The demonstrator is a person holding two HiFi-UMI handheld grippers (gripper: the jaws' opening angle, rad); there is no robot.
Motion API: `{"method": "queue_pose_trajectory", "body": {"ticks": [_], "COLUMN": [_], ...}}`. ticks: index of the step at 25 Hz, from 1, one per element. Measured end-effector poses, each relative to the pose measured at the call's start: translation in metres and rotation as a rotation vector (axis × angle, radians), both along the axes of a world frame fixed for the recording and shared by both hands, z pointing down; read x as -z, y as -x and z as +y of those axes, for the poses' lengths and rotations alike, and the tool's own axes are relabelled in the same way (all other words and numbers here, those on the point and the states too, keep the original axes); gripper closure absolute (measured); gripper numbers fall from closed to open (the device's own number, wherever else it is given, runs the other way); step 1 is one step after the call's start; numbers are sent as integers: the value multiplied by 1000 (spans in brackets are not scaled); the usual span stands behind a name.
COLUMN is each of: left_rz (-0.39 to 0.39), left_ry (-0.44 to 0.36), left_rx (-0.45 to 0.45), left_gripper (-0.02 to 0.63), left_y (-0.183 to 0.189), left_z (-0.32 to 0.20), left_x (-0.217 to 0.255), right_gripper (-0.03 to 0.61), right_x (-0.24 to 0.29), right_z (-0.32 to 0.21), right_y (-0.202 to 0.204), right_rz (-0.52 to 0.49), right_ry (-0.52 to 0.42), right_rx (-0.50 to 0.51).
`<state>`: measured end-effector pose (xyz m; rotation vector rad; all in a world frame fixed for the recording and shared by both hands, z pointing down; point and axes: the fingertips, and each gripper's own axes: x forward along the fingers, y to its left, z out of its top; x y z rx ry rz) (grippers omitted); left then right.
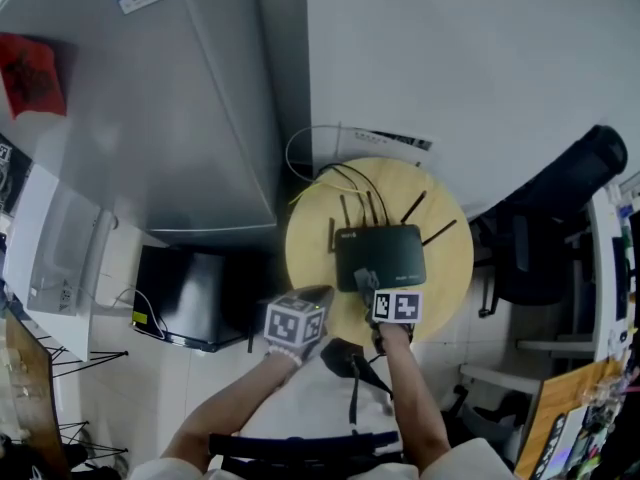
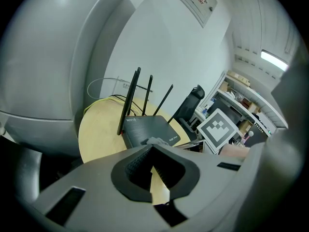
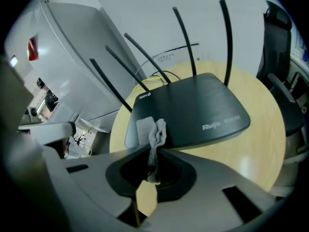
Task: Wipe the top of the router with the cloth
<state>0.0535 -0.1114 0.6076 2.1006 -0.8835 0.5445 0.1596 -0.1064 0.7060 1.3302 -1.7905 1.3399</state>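
A black router [image 1: 381, 256] with several raised antennas sits on a round wooden table [image 1: 450, 268]. My right gripper [image 1: 368, 286] is shut on a small grey-white cloth [image 3: 153, 133]. The cloth's bunched end rests on the near left corner of the router's top [image 3: 193, 108]. My left gripper [image 1: 322, 292] hovers shut over the table's front left edge, just left of the router [image 2: 149, 128], with nothing between its jaws. In the left gripper view the cloth [image 2: 156, 141] and the right gripper's marker cube [image 2: 217, 129] show just past the left gripper [image 2: 152, 148].
A large grey cabinet [image 1: 180, 98] stands left of the table, with a black box [image 1: 190, 293] on the floor beside it. A black office chair [image 1: 560, 218] is close on the right. Yellow and white cables [image 1: 310, 168] loop behind the router by the white wall.
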Motion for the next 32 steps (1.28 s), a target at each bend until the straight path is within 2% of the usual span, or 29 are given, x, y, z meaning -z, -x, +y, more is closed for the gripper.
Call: {"method": "queue_pose_trajectory", "body": {"ticks": [8, 14, 25, 32], "left_rz": [-10, -9, 59, 68], "left_ry": [5, 7, -48, -52], "left_rx": [-8, -38, -150, -175], "left_gripper": [617, 615, 617, 617], "left_y": [10, 0, -91, -132], "left_z": [2, -1, -29, -42], "left_x": [1, 1, 23, 28], "right_gripper": [537, 537, 537, 537], "right_x": [1, 17, 69, 61], "right_z": [3, -2, -27, -31], "right_y": [45, 43, -93, -157], "right_rz": [-20, -57, -47, 51], "right_ry": [0, -35, -142, -135], "right_rx": [69, 45, -145, -132]}}
